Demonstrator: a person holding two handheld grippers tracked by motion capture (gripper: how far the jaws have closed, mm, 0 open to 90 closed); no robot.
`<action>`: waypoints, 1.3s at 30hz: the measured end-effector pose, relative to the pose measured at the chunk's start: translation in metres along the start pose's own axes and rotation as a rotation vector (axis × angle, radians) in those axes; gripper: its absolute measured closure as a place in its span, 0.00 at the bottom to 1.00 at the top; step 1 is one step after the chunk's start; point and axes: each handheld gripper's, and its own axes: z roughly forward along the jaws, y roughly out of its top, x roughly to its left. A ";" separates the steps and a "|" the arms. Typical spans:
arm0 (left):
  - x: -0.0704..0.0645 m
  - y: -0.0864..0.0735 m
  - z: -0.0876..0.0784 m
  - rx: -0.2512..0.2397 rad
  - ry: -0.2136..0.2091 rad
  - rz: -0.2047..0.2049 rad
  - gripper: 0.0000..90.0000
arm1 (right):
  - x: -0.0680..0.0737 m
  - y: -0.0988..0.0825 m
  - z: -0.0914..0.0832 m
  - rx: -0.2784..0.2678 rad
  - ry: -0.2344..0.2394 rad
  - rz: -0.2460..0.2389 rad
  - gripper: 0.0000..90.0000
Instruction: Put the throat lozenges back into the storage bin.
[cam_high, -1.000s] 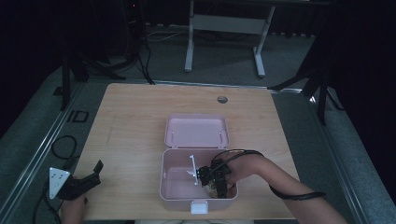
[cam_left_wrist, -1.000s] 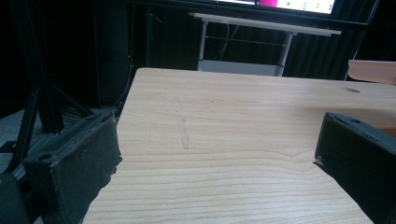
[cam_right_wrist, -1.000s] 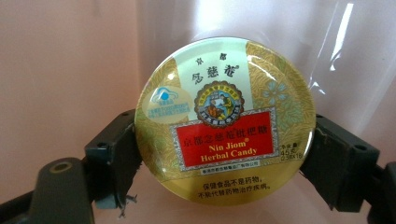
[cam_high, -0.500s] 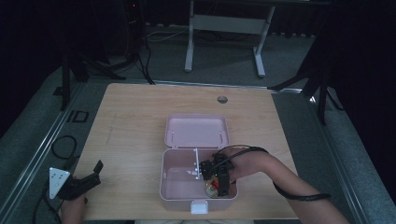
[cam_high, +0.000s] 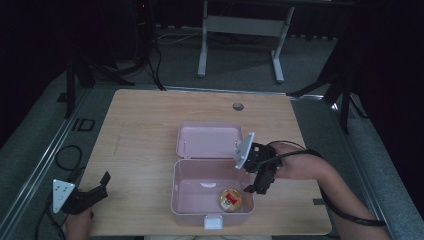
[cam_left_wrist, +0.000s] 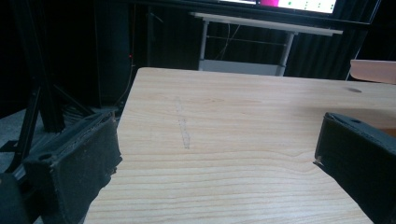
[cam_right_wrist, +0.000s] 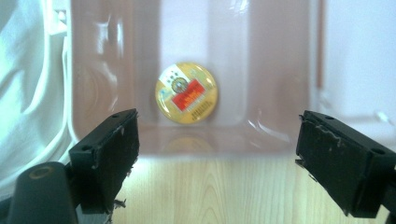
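Note:
A pink box (cam_high: 182, 200) lies open near the table's front edge, its lid (cam_high: 209, 141) flat behind it. Inside, near the right front corner, rests a round gold tin with a red label (cam_high: 230, 199) (cam_right_wrist: 186, 92). My right gripper (cam_high: 256, 183) (cam_right_wrist: 217, 156) is open, just outside the box's right wall and empty, its jaws pointing at the tin over the wall. My left gripper (cam_high: 98, 186) (cam_left_wrist: 215, 154) is open and empty at the table's front left corner, low over bare wood.
The wooden table (cam_high: 145, 130) has a round cable hole (cam_high: 238, 106) at the back. A small white item (cam_high: 208, 185) lies on the box floor. A white latch (cam_high: 213, 221) sticks out at the box front. Metal stands and cables are on the floor beyond.
My right gripper has pulled out of the box to its right side, leaving the gold tin on the box floor. The left gripper has stayed put.

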 end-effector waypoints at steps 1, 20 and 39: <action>0.000 0.000 0.000 0.000 0.000 0.001 0.00 | -0.001 -0.006 -0.004 -0.016 -0.013 0.010 0.15; 0.000 0.000 0.000 0.002 0.001 0.003 0.00 | -0.017 -0.125 0.048 -0.247 -0.180 0.327 0.14; 0.000 0.000 0.000 0.000 0.001 0.000 0.00 | -0.021 -0.215 0.125 -0.552 -0.549 0.749 0.13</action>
